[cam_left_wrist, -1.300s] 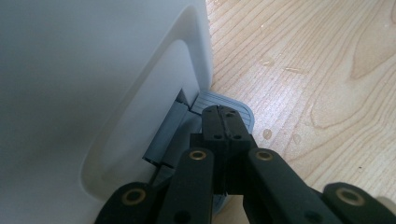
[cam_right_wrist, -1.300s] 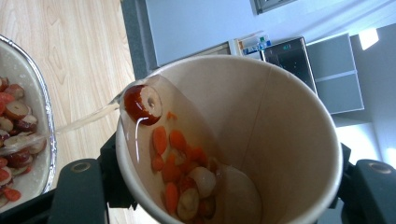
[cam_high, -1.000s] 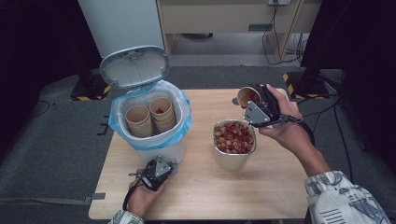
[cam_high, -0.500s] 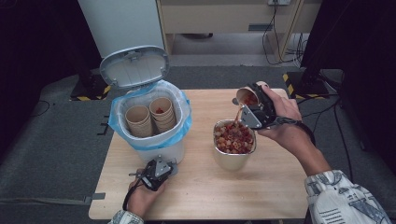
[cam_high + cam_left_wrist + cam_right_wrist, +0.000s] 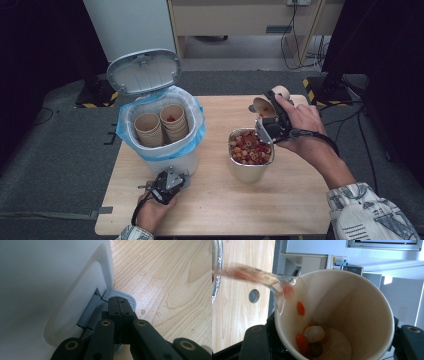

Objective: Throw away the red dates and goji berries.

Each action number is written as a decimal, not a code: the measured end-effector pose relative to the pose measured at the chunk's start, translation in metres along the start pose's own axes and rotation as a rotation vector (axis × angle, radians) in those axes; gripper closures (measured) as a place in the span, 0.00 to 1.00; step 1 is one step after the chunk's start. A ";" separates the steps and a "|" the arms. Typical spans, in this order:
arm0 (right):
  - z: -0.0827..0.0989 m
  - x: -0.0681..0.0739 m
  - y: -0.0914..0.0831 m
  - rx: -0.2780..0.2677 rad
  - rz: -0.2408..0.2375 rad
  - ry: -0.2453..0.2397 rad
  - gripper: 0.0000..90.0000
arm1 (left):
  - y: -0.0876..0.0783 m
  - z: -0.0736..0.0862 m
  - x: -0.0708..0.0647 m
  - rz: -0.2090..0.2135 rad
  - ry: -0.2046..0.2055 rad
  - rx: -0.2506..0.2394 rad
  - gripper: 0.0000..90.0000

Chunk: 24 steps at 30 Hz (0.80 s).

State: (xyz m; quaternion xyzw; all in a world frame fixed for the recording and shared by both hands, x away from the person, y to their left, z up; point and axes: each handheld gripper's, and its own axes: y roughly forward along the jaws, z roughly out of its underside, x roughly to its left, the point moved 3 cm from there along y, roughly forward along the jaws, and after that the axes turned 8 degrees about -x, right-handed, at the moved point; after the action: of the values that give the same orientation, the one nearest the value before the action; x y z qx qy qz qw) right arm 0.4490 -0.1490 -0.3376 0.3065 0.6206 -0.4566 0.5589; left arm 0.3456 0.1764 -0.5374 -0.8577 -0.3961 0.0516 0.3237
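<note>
Counter of pale wood carries everything, with dark floor on all sides and bare board along its near edge and at its right end. Bin, white and lined with a blue bag, stands at the left rear; its grey lid is tipped up behind it, and stacks of paper cups stand inside. Bowl, a steel one full of red and yellow bits, sits near the counter's middle, well apart from the bin with open wood between them.

Cup, tan paper outside and off-white inside, is tipped on its side above the bowl's far right rim. In the right gripper view, a thin stream of pinkish liquid runs off its lip towards the bowl, while a few red pieces and a pale round one cling to the inner wall near the bottom. Right tongs are clamped on the cup's wall at a middling width, the hand hovering over the counter's far right part.

Left tongs are fully closed with nothing between them, their tip pressing the bin's grey pedal at its foot, close to the near edge.
</note>
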 end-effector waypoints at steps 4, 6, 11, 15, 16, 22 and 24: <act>-0.002 0.000 0.000 0.013 0.009 -0.052 0.34 | 0.000 0.000 0.000 0.001 0.000 0.000 1.00; -0.003 0.000 0.000 0.016 0.011 -0.074 0.34 | 0.000 0.000 0.000 0.000 0.000 0.000 1.00; -0.006 0.000 -0.001 0.020 0.018 -0.104 0.34 | 0.000 0.000 0.000 0.000 0.000 0.000 1.00; -0.007 -0.001 -0.001 0.025 0.024 -0.125 0.34 | 0.000 0.000 0.000 0.001 0.000 0.000 1.00; -0.007 -0.001 -0.001 0.025 0.025 -0.130 0.34 | 0.000 0.000 0.000 0.001 0.000 0.000 1.00; -0.007 -0.001 -0.002 0.030 0.026 -0.142 0.34 | 0.000 0.000 0.000 0.000 0.000 0.000 1.00; -0.007 0.001 -0.001 0.025 0.024 -0.146 0.34 | 0.000 0.000 0.000 0.001 0.000 0.000 1.00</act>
State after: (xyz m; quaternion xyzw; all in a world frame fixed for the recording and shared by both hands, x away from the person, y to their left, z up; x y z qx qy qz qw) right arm 0.4449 -0.1428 -0.3383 0.2867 0.5686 -0.4787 0.6044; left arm 0.3457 0.1765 -0.5373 -0.8578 -0.3957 0.0517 0.3238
